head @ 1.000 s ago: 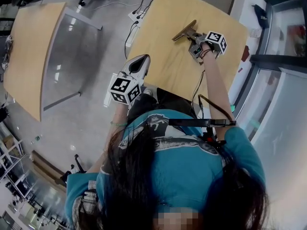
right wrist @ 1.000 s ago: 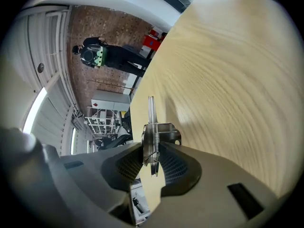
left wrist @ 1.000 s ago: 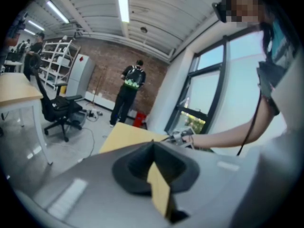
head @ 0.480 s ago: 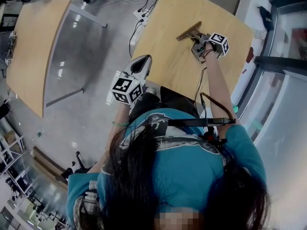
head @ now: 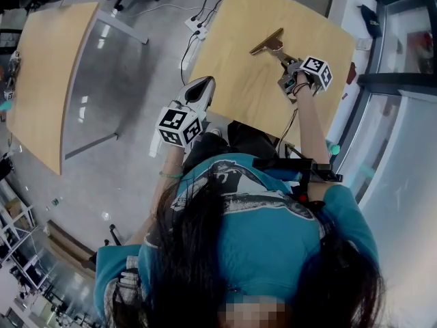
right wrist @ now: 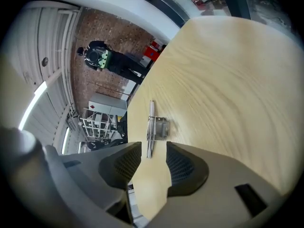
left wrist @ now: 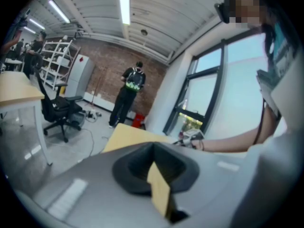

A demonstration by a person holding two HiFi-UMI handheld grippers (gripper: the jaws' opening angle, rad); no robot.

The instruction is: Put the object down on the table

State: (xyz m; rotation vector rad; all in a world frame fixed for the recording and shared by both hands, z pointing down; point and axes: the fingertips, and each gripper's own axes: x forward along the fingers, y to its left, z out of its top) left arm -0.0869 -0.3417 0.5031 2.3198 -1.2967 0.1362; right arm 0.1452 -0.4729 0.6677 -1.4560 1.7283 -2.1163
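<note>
The object, a metal squeegee-like tool (head: 267,44) with a thin handle, lies flat on the light wooden table (head: 235,91). In the right gripper view the tool (right wrist: 156,126) rests just ahead of the jaws. My right gripper (head: 289,67) sits a little behind the handle's end. Its jaws are opening and nothing is between the pads (right wrist: 153,152). My left gripper (head: 202,85) hovers at the table's near left edge, away from the tool. Its jaws (left wrist: 153,151) meet at the tips and hold nothing.
A second wooden table (head: 41,80) stands to the left across grey floor. A power strip with cables (head: 194,22) lies beyond the table's far left corner. An office chair (left wrist: 59,109) and a standing person (left wrist: 129,91) are farther off. Windows run along the right.
My right gripper has let go of the tool and drawn back toward the person. The tool stays lying on the table. The left gripper has hardly moved.
</note>
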